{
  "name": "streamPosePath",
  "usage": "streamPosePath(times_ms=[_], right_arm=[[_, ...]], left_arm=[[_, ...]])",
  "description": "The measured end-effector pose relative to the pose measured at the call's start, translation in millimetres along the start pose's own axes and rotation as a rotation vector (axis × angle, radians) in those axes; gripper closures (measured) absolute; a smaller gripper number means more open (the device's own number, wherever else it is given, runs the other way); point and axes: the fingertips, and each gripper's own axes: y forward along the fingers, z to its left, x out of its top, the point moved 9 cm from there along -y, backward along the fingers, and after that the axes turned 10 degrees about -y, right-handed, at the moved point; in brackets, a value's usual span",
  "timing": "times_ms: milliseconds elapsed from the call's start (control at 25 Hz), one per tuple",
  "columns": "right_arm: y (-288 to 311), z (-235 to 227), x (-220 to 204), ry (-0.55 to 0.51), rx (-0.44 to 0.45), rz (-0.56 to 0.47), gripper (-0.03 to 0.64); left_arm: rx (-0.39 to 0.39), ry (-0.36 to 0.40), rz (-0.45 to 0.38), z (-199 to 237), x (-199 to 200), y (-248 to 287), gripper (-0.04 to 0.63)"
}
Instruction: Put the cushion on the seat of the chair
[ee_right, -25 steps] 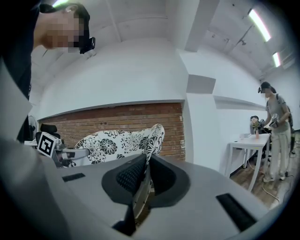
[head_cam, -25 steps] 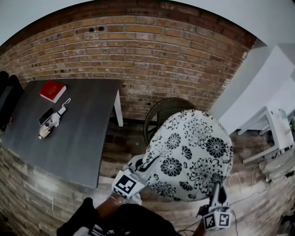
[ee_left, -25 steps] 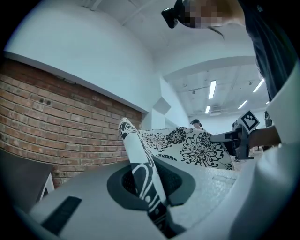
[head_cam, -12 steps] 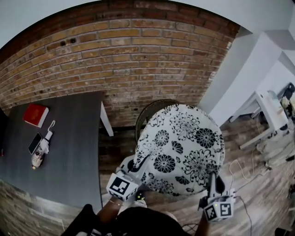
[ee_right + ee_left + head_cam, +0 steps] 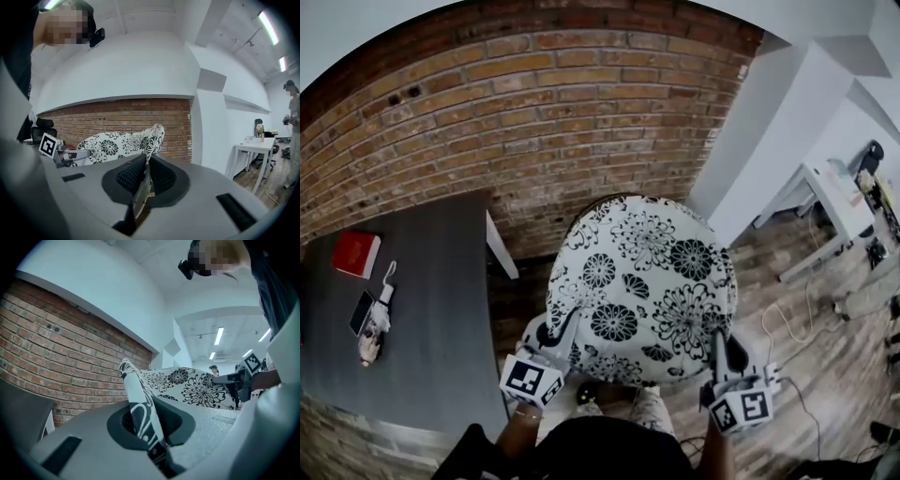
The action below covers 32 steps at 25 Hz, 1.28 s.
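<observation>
I had one cushion [image 5: 642,272] pinched along its near edge by two: left hand-held gripper [image 5: 553,333] and right hand-held gripper [image 5: 721,349], both clamped on it. One red book [image 5: 355,254] lay on the bench [image 5: 441,309].

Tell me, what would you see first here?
The big round cushion with black flowers, in the middle, pinched at its near edge by the left tongs and the right tongs. Behind it runs a red brick wall, and a small red book lies on the dark table at the left.
</observation>
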Motion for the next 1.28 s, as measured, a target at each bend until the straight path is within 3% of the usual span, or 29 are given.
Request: streamPosePath(times_ms=[560, 960, 1280], right_arm=[[23.3, -36.7, -27.7, 0.030, 0.108, -0.061, 0.598], [48.1, -57.7, -54.0, 0.047, 0.173, -0.063, 0.598], [77.0, -72.2, -72.3, 0.077, 0.251, -0.093, 0.598]], left_arm=[[0.117, 0.040, -0.046, -20.7, -18.5, 8.0, 0.583], [0.194, -0.005, -0.055, -17.3, -38.7, 19.9, 0.583], [0.263, 0.006, -0.033, -15.2, -54.3, 36.2, 0.583]])
